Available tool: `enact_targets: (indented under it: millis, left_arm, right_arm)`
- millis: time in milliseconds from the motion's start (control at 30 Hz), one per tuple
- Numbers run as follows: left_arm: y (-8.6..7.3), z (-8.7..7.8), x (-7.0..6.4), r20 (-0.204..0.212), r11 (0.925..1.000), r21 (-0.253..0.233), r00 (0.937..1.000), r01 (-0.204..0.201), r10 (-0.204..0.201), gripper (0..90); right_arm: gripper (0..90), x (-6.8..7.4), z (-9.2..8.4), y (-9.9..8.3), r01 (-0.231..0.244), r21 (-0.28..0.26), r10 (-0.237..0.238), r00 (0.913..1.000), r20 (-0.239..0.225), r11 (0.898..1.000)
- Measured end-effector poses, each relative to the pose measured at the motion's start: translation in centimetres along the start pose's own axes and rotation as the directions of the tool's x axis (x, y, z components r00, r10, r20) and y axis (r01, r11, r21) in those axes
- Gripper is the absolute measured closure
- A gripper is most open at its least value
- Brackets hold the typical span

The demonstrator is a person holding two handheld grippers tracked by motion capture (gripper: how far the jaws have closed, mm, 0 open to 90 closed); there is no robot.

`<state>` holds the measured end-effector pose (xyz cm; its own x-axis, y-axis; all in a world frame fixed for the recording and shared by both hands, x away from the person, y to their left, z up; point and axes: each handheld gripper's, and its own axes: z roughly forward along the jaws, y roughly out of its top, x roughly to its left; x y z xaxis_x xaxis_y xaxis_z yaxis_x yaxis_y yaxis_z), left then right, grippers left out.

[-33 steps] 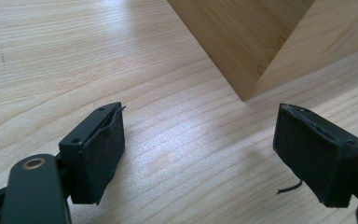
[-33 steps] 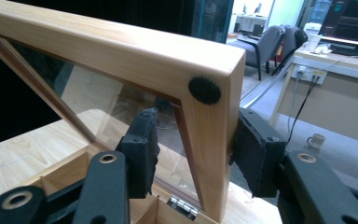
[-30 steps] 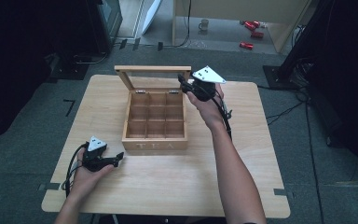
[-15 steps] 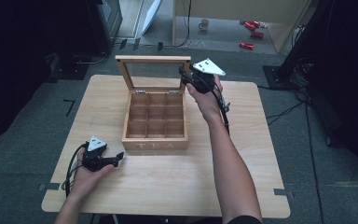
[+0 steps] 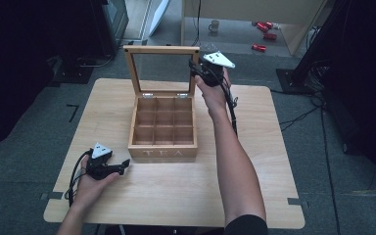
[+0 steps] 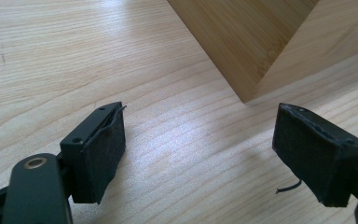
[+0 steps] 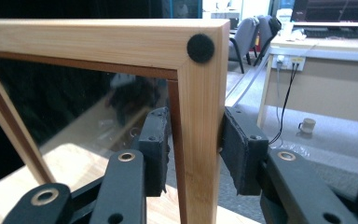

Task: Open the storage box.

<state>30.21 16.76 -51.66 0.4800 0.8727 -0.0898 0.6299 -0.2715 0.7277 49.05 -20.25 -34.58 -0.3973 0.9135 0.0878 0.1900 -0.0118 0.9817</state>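
Clamped on the lid (image 7: 199, 116) frame's side rail, my right gripper (image 7: 193, 154) holds it upright above the tea box (image 5: 162, 125) at mid-table; my left gripper (image 6: 198, 154) rests jaws apart on the table (image 6: 51, 56), just beside the box's front corner.

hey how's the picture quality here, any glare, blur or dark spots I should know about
High view: the table is evenly lit and the surroundings fall into near black. Left gripper view: a soft bright sheen on the wood between the jaws, box corner slightly soft. Right gripper view: the lid frame is sharp, its pane carries dim reflections, and the room behind looks bright.
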Motion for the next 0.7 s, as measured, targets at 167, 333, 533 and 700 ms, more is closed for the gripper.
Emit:
enact_targets:
  millis: [167, 333, 533, 700]
  left_arm:
    - [0.0, 0.0, 0.0, 0.000, 1.0000, 0.001, 1.0000, 0.001, -0.001, 17.8]
    - [0.0, 0.0, 0.1, 0.001, 1.0000, 0.000, 1.0000, 0.001, -0.001, 17.7]
    - [0.1, 0.0, 0.1, 0.004, 1.0000, -0.001, 1.0000, 0.003, -0.003, 17.7]
    - [0.1, 0.0, 0.1, 0.006, 1.0000, -0.002, 1.0000, 0.006, -0.006, 17.7]
  right_arm:
    - [65.6, -0.4, 1.5, 0.2, -0.051, -0.008, 0.051, 0.9981, 0.034, 0.999]
    - [66.2, -0.5, 2.8, 0.5, -0.067, 0.008, 0.066, 0.9953, 0.072, 0.998]
    - [66.4, -0.6, 4.1, 0.8, -0.087, 0.032, 0.083, 0.9908, 0.106, 0.996]
    - [66.5, -0.8, 5.1, 1.0, -0.109, 0.047, 0.102, 0.9865, 0.128, 0.993]
